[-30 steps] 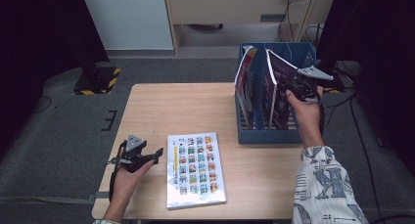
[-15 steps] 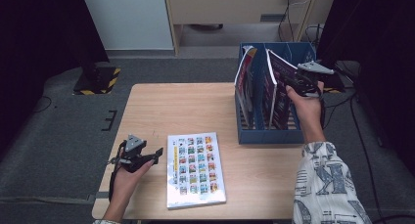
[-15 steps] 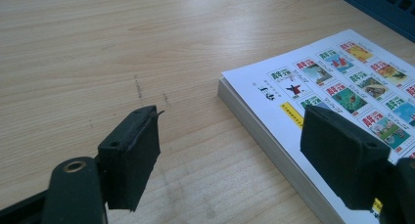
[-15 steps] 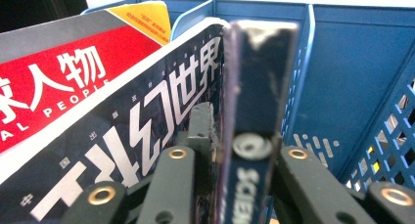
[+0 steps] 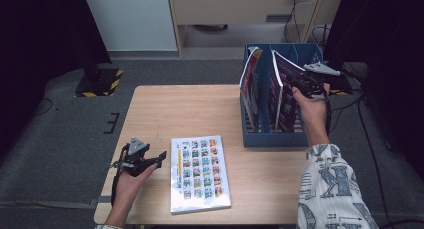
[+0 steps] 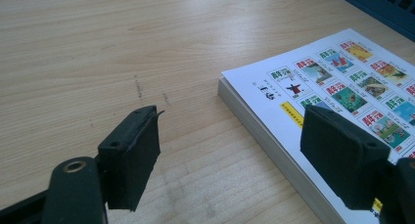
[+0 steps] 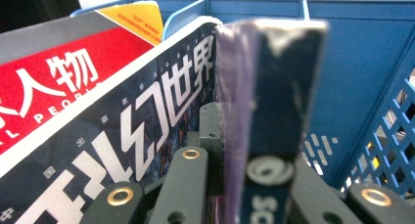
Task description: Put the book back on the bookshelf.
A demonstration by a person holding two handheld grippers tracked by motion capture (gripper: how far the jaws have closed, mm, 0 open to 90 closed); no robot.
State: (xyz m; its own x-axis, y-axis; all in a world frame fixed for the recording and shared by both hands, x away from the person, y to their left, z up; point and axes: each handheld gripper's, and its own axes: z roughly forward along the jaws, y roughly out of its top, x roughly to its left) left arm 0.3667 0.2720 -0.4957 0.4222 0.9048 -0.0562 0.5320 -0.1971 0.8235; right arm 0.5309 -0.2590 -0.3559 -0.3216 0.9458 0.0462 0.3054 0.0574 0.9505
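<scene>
A dark purple magazine [image 5: 283,96] [image 7: 274,87] stands tilted in the blue file box [image 5: 272,138]. My right gripper [image 5: 296,84] [image 7: 234,153] is shut on the magazine's top edge; its jaws have just been closing with the magazine between them. A red-covered magazine [image 5: 250,84] [image 7: 49,87] stands in the compartment beside it. A white book with rows of small colour pictures [image 5: 200,174] [image 6: 342,77] lies flat on the wooden table [image 5: 185,109]. Left of the book my left gripper [image 5: 159,157] [image 6: 230,131] rests open, nothing between its pads, one pad over the book's near edge.
The blue box stands at the table's right side, its mesh wall [image 7: 386,136] close to my right gripper. Bare wood spreads across the table's left and far parts. Grey carpet [image 5: 60,134] surrounds the table, and a white cabinet [image 5: 130,19] stands beyond it.
The right hand has shifted slightly on the purple magazine's top edge. The left hand and the white book have stayed put.
</scene>
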